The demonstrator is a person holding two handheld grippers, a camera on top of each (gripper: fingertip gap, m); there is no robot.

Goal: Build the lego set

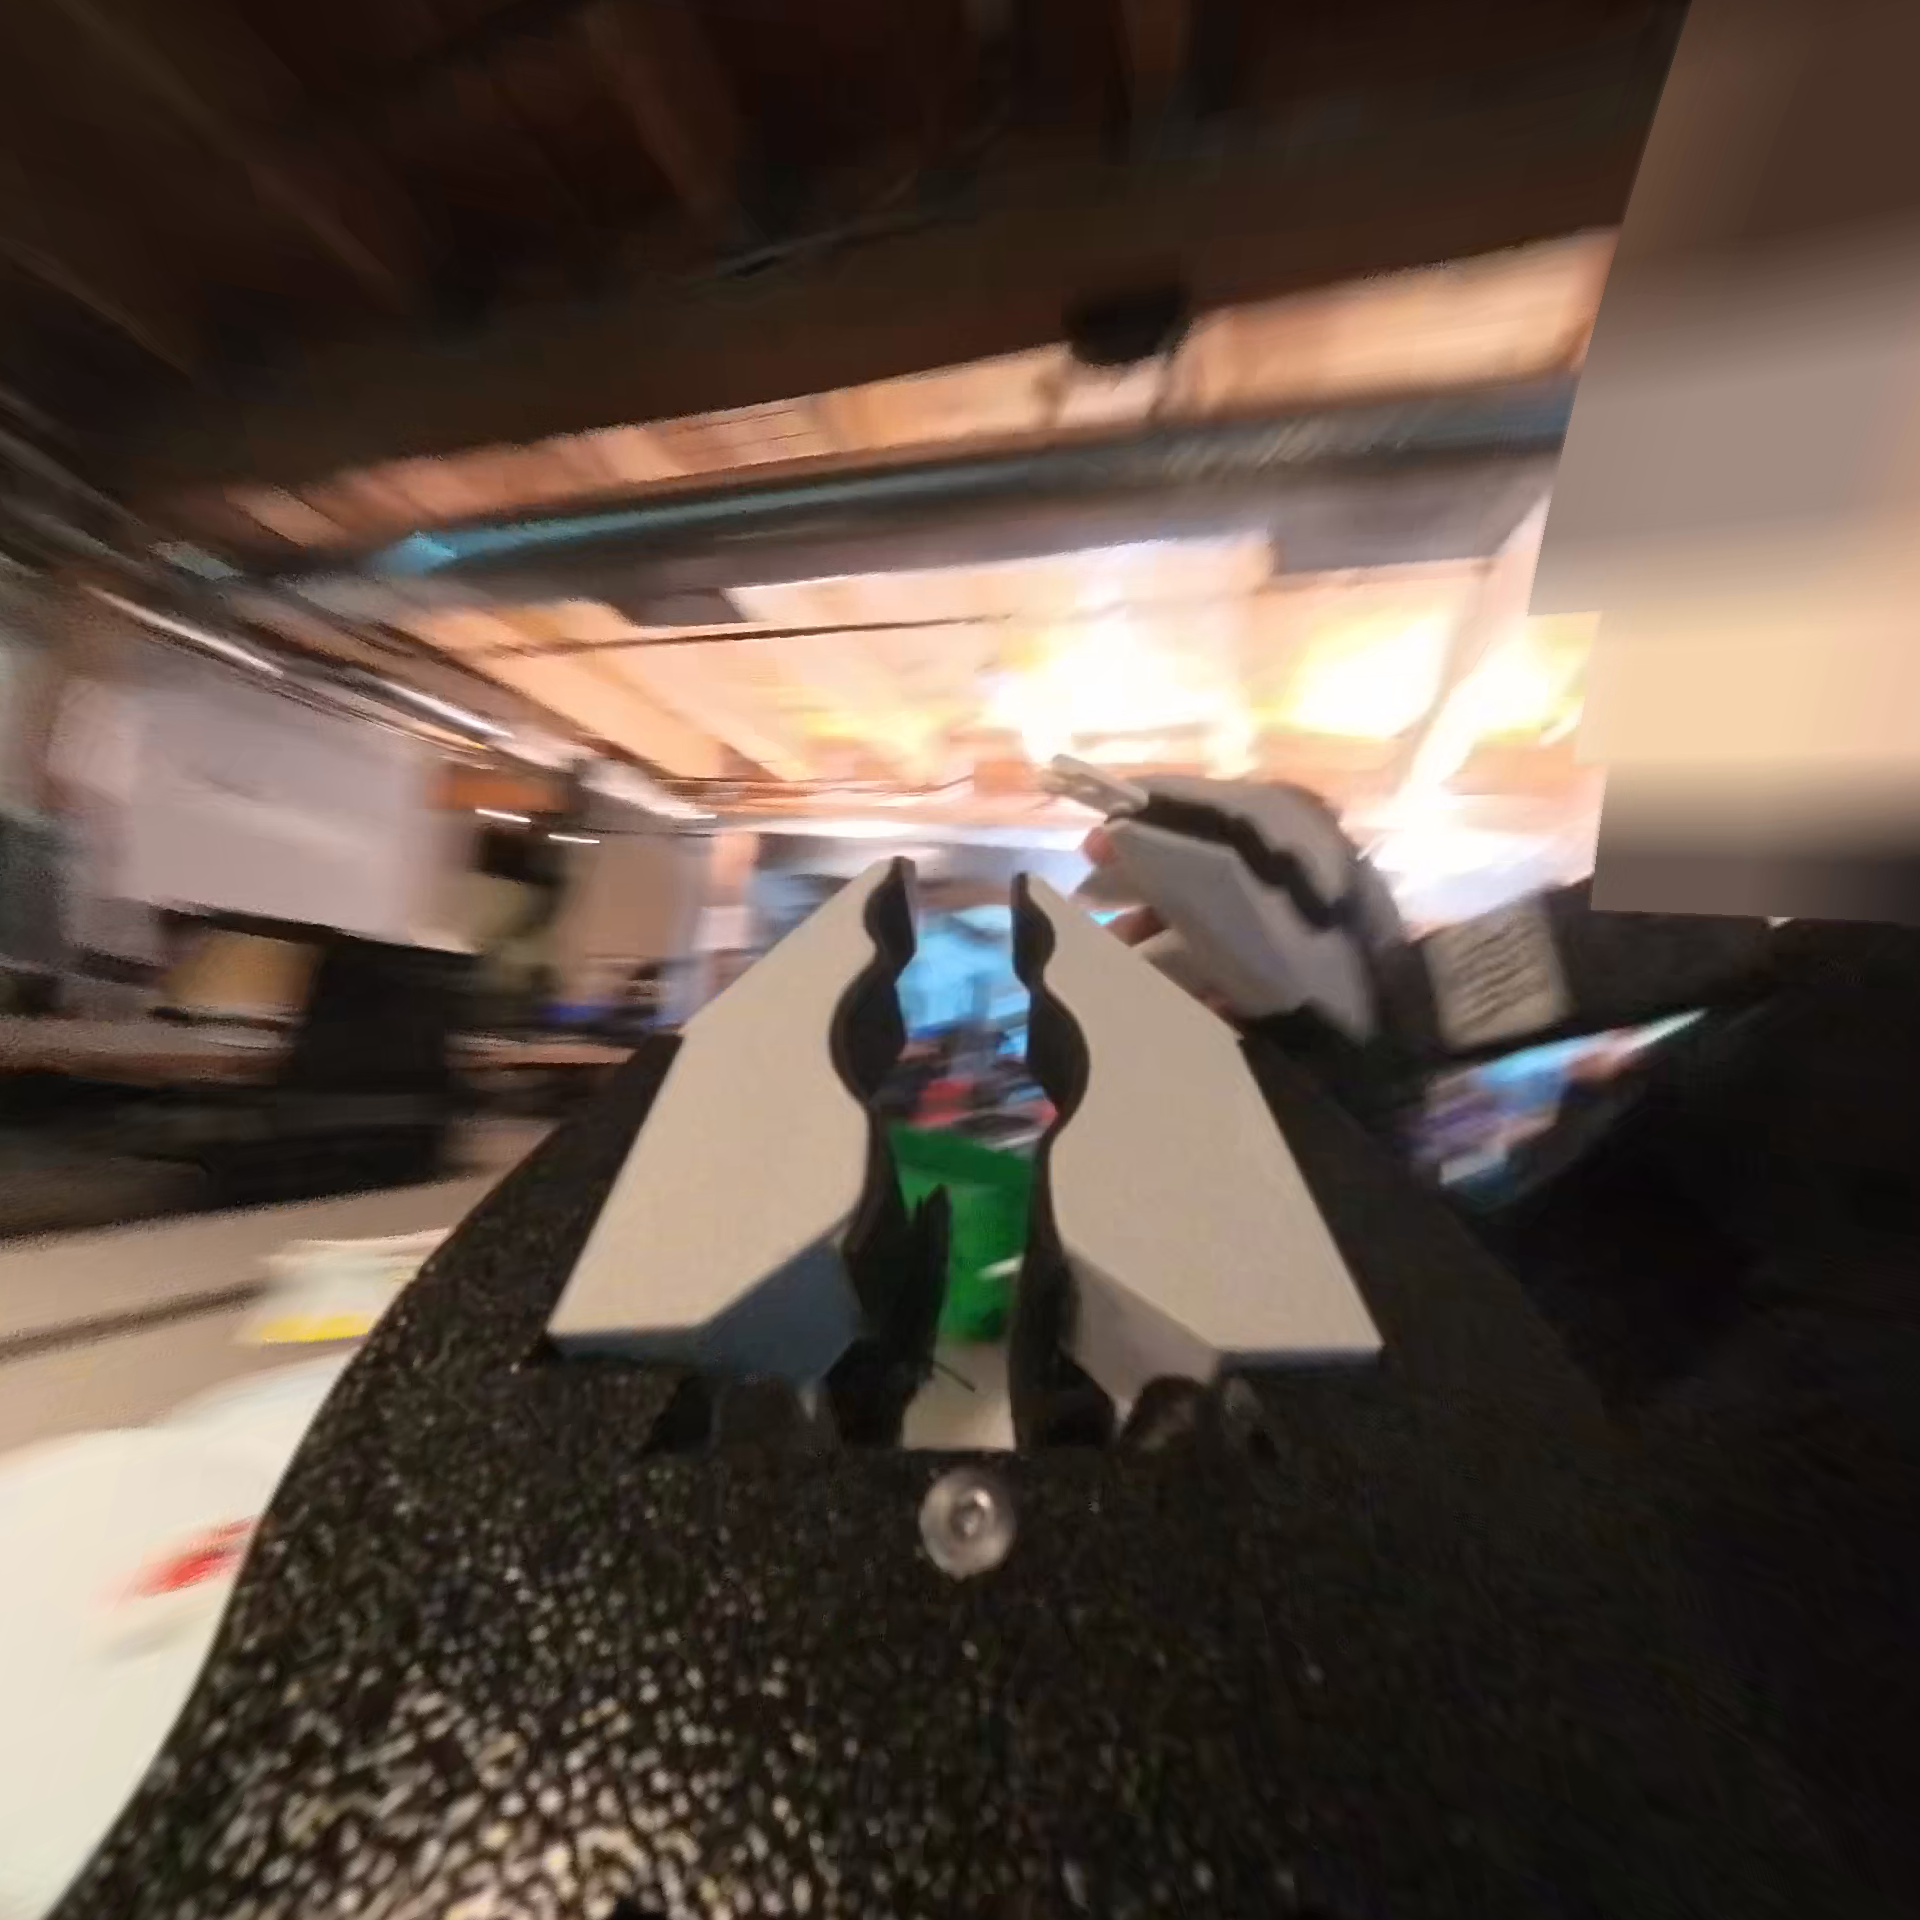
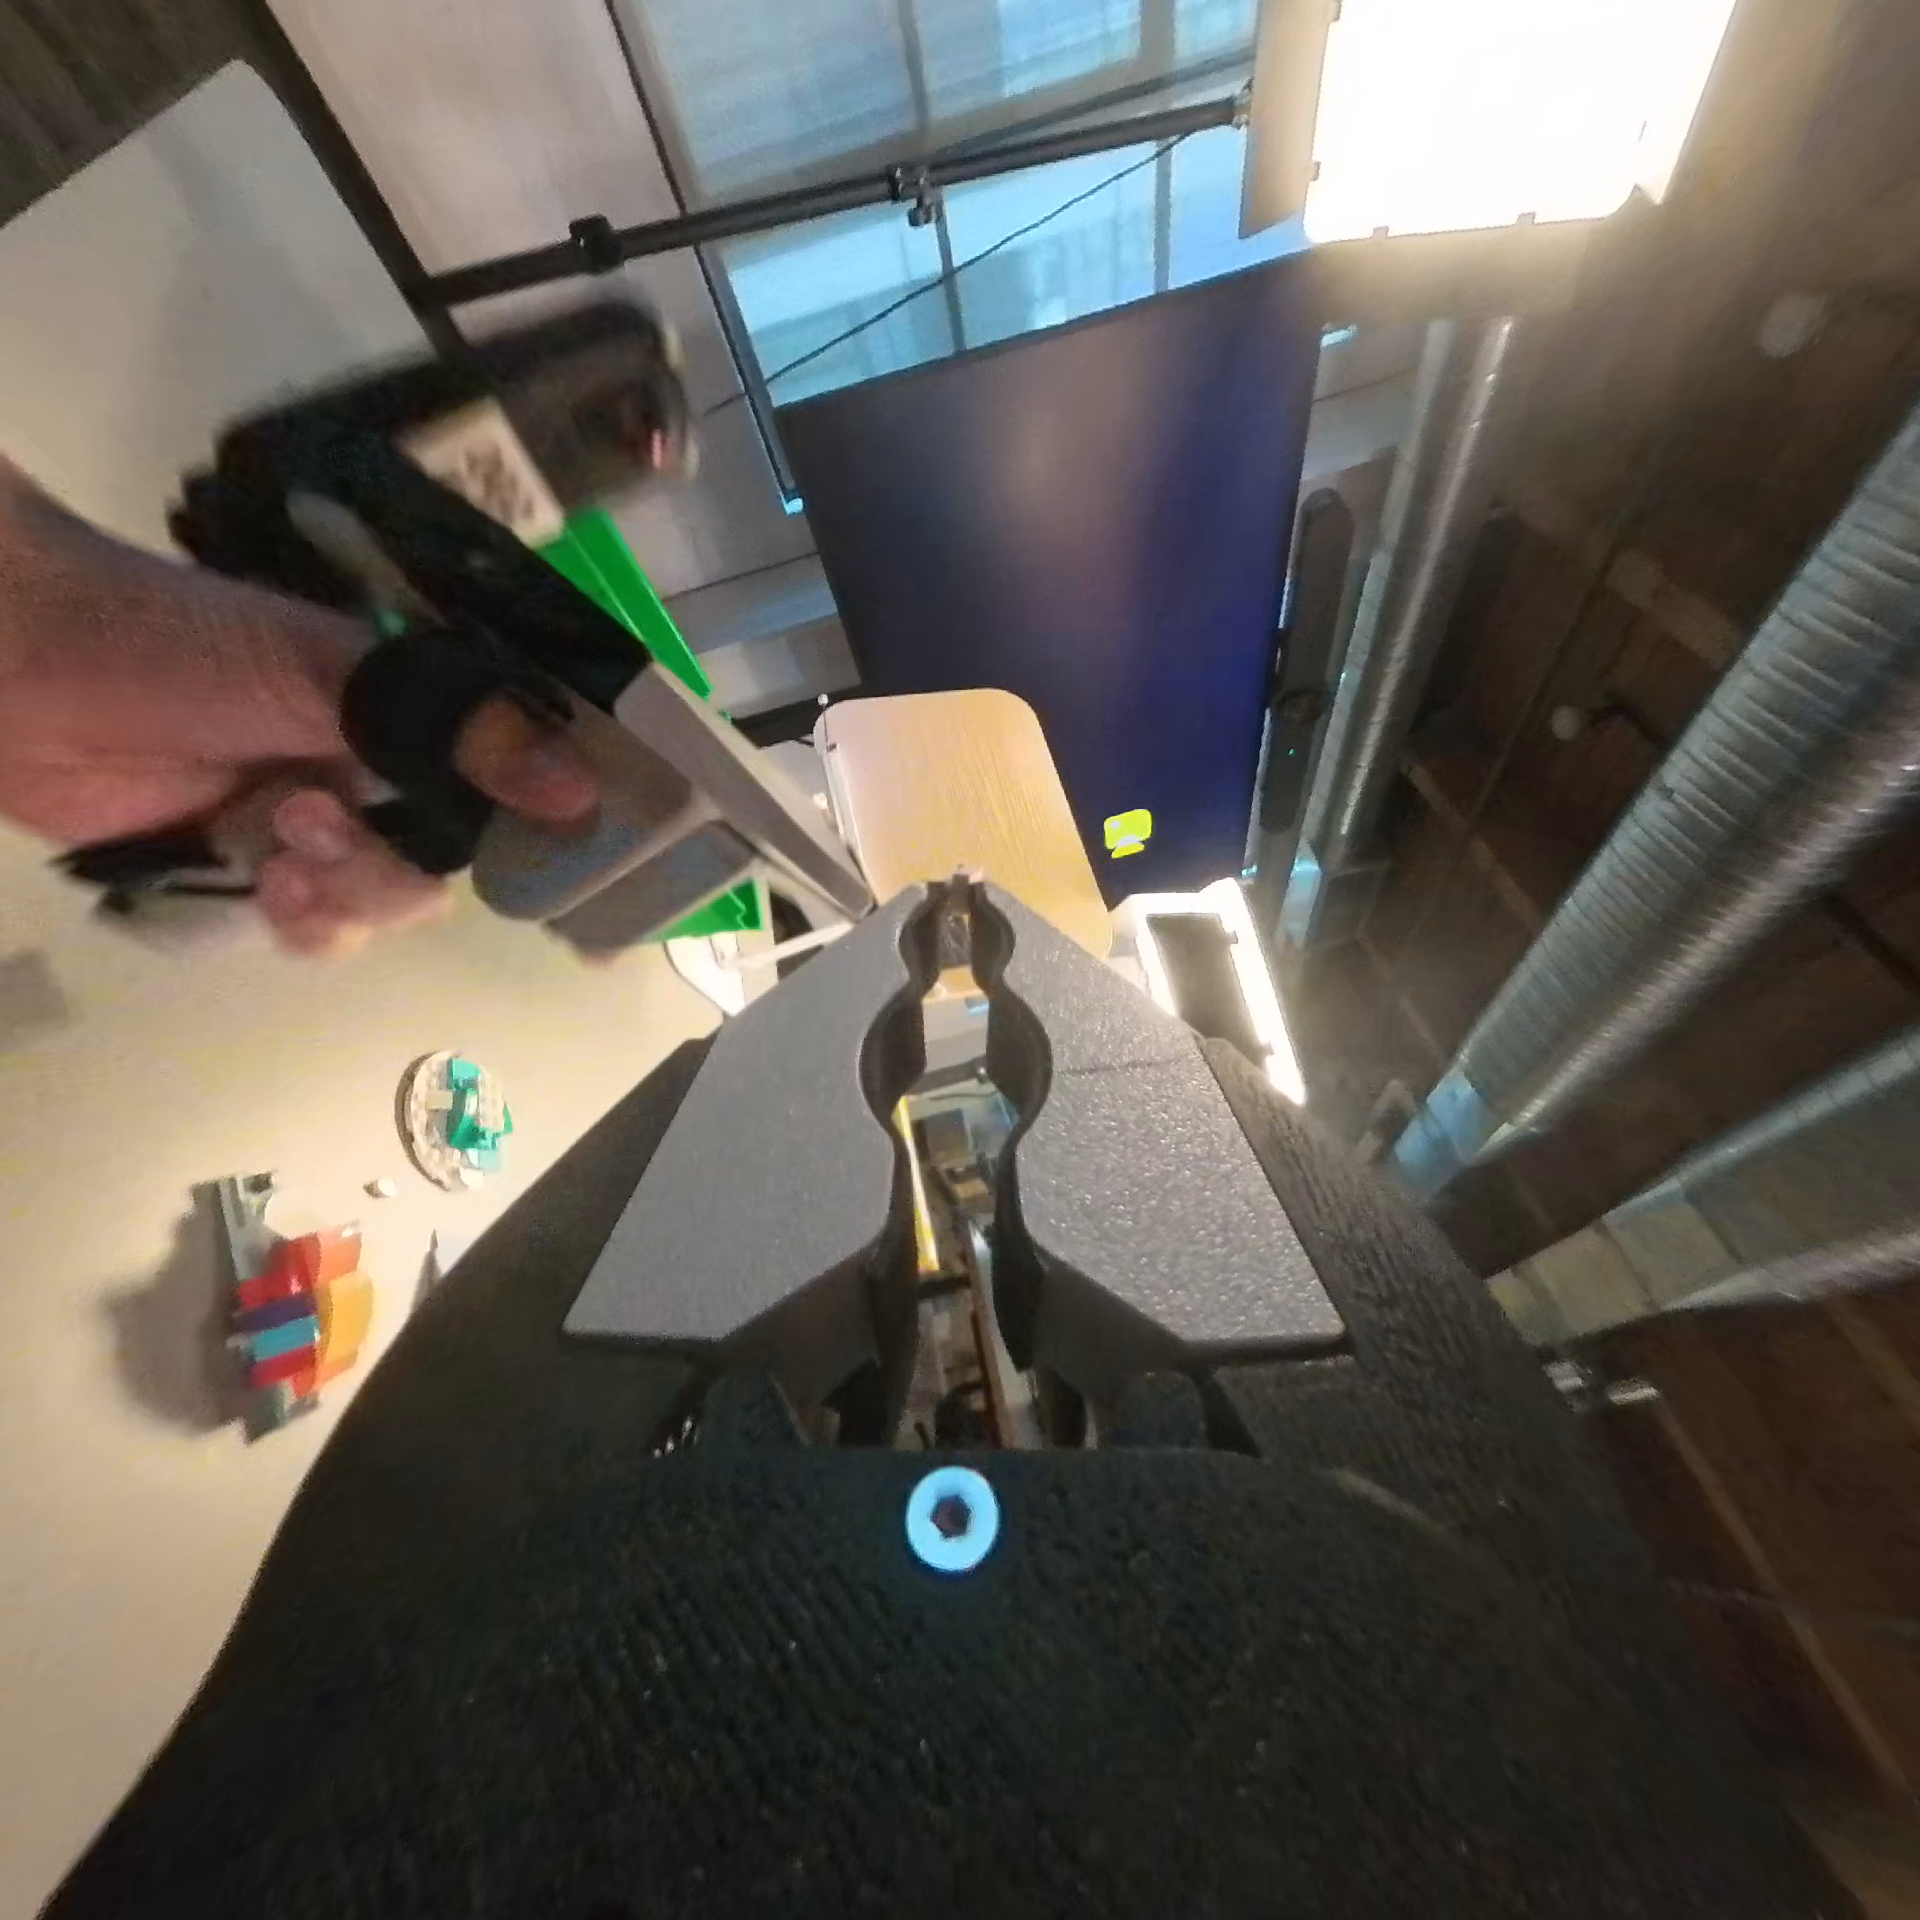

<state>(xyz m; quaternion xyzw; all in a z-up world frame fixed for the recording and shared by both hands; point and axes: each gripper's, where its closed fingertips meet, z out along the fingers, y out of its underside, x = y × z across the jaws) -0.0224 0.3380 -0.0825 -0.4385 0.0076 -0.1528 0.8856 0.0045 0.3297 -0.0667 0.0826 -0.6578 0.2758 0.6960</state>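
Observation:
The right wrist view is turned sideways and the left wrist view is heavily blurred. My right gripper (image 2: 961, 896) is raised off the table and shut on a small grey lego piece (image 2: 962, 885) at its tips. It also shows in the left wrist view (image 1: 1117, 831), with the piece (image 1: 1091, 779) sticking out. My left gripper (image 1: 958, 883) is narrowly open and empty, in the air beside the right one. On the cream table (image 2: 208, 987) lie a round grey plate with teal pieces (image 2: 452, 1117), a colourful lego build (image 2: 296, 1309) and a tiny loose piece (image 2: 379, 1188).
A person's hand (image 2: 156, 707) holds the left gripper (image 2: 665, 790), whose tips are hidden behind my right gripper. A wooden chair back (image 2: 956, 790), a dark screen (image 2: 1039, 582) and a light panel (image 2: 1475, 104) lie beyond the table. Left and right tips are no more than a few centimetres apart. It is some 20 centimetres from my left tips to the colourful lego build (image 2: 296, 1309).

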